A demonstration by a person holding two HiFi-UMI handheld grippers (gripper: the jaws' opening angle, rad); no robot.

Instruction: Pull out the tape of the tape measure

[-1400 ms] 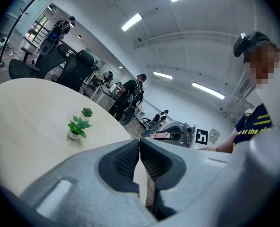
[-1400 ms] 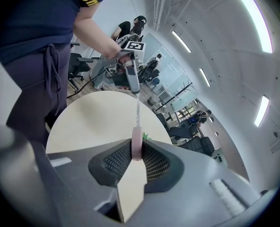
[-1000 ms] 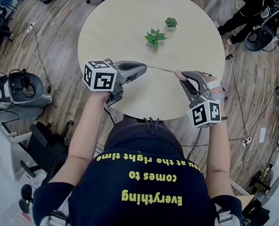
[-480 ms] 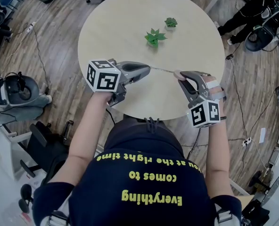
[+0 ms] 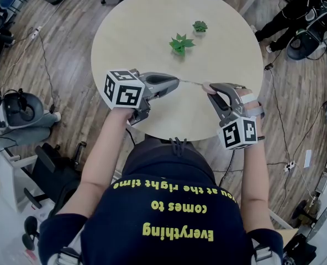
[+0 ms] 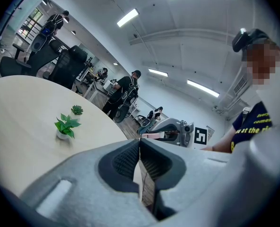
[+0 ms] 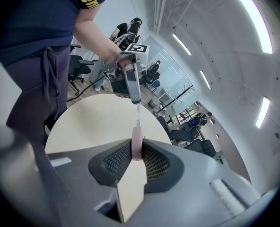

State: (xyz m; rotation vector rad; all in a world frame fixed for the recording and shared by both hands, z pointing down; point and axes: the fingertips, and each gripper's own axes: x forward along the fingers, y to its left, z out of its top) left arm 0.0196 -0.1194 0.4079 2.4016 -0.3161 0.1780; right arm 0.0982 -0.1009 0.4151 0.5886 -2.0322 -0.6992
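Above the near edge of the round table, my right gripper is shut on the small pink tape measure case. The case shows edge-on between the pads in the right gripper view. A thin tape runs left from it to my left gripper, which is shut on the tape's end. In the right gripper view the tape leads up to the left gripper. In the left gripper view a pale strip of tape sits between the pressed pads, and the right gripper faces me.
Two small potted green plants stand on the far half of the table. Office chairs, cables and equipment ring the table on the wooden floor, and a person is at the back right.
My left gripper has shifted a little to the right, toward the right gripper, so the visible span of tape is slightly shorter. The right gripper has stayed where it was.
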